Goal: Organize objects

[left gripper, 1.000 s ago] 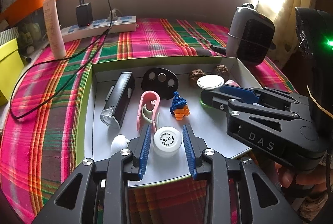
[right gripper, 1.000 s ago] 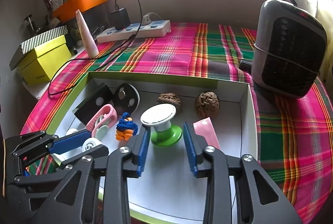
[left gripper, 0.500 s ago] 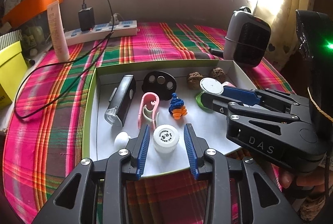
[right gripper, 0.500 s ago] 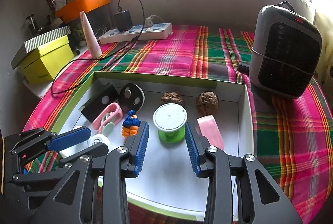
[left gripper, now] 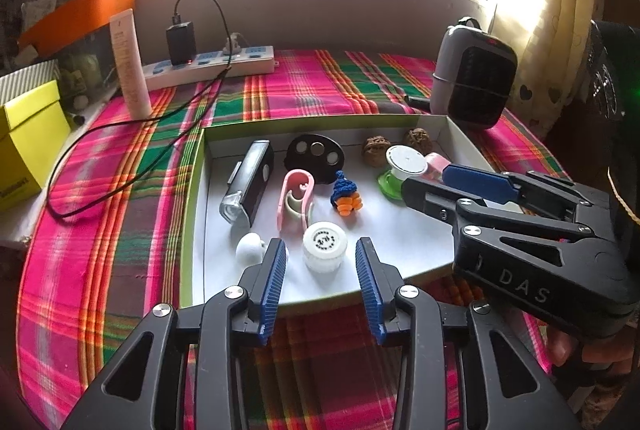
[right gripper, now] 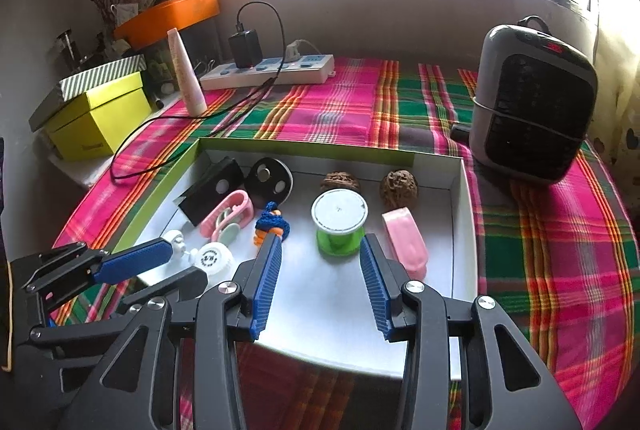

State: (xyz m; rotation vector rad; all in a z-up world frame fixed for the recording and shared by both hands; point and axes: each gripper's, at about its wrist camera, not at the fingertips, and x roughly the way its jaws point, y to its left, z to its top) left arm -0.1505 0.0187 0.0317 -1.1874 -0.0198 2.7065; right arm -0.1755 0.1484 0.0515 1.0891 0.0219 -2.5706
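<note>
Yellow box (left gripper: 28,146) sits far out at 9 o'clock on the desk (left gripper: 120,198), which wears a pink and green checked cloth. A tall cream tube (left gripper: 130,64) stands at 10 o'clock, and a white power strip (left gripper: 212,66) lies at 11 o'clock with a black charger plugged in.

The white tray (left gripper: 400,246) fills the middle. Going left to right inside it: a small white ball (left gripper: 249,247), a black bike light (left gripper: 250,188), a pink clip (left gripper: 294,204), a black oval disc (left gripper: 316,158), a blue and orange knitted toy (left gripper: 346,192), two walnuts (left gripper: 376,147), and a green spool (right gripper: 339,224) with a white top. A pink bar (right gripper: 404,244) lies just beside the spool on its right.

The left gripper (left gripper: 320,276) is wide apart, with its blue fingers on each side of the white jar (left gripper: 324,244) and not touching it. The jar stands at the near edge of the tray, at 6 o'clock. Half a second ago the jar was closer in between the fingers; now the gripper has pulled back a little and sits higher.

The right gripper (right gripper: 320,284) is wide apart too and holds nothing. The green spool stands upright at 12 o'clock from it, just past the fingertips. A second ago the spool lay tipped on its side between the fingers; now it stands up, and the gripper has backed away.

A grey heater (right gripper: 534,106) stands at 2 o'clock, off the tray.
</note>
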